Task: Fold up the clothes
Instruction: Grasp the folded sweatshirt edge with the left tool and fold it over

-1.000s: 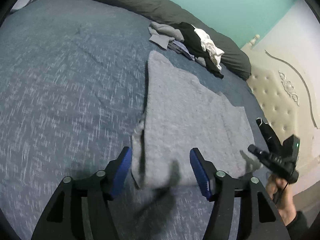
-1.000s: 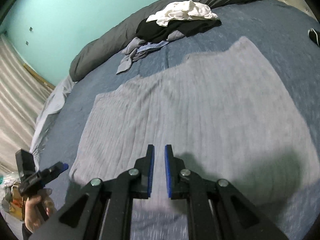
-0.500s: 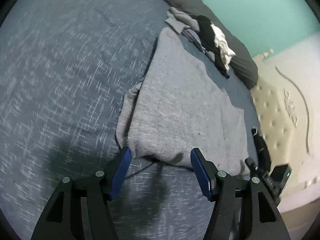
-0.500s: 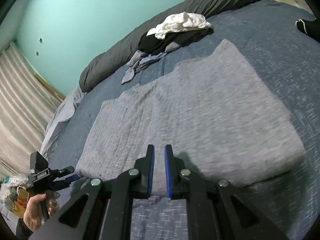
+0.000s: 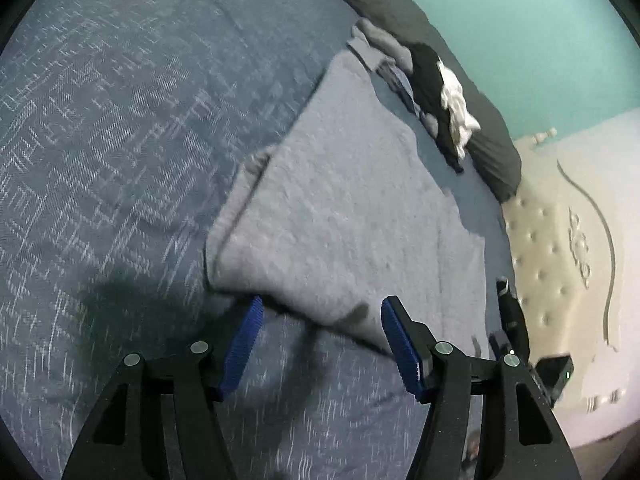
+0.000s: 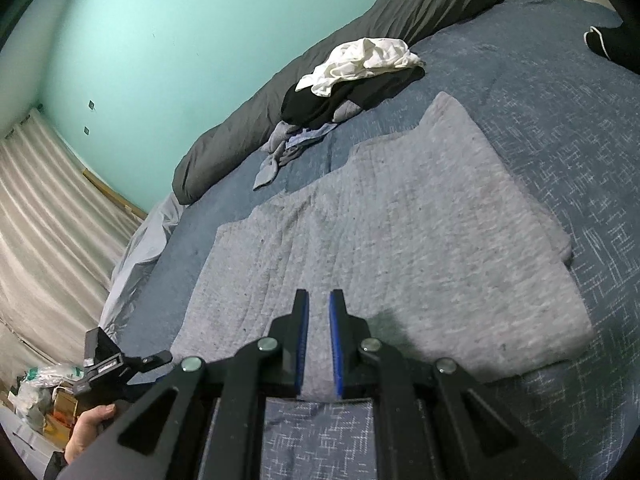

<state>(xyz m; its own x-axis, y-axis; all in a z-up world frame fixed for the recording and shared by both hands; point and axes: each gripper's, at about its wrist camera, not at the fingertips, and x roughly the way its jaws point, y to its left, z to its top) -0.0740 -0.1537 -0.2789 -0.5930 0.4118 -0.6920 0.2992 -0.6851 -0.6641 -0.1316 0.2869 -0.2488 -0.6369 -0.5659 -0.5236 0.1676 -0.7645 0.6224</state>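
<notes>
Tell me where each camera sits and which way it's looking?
Left wrist: on the left hand-held gripper, looking down its open blue fingers at the grey garment; the right hand-held gripper peeks in at the right edge.
Right wrist: on the right hand-held gripper, nearly shut, looking across the garment toward the clothes pile; the left hand shows.
Shared: garment, pile, blue bedspread.

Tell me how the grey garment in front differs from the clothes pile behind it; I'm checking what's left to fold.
The grey garment lies spread flat in layers with straight edges; the clothes pile is crumpled in a heap. The garment is one grey piece; the pile mixes white, black and grey-blue pieces. The garment lies just ahead of both grippers; the pile sits farther back by the dark pillow. Both rest on the blue bedspread.
</notes>
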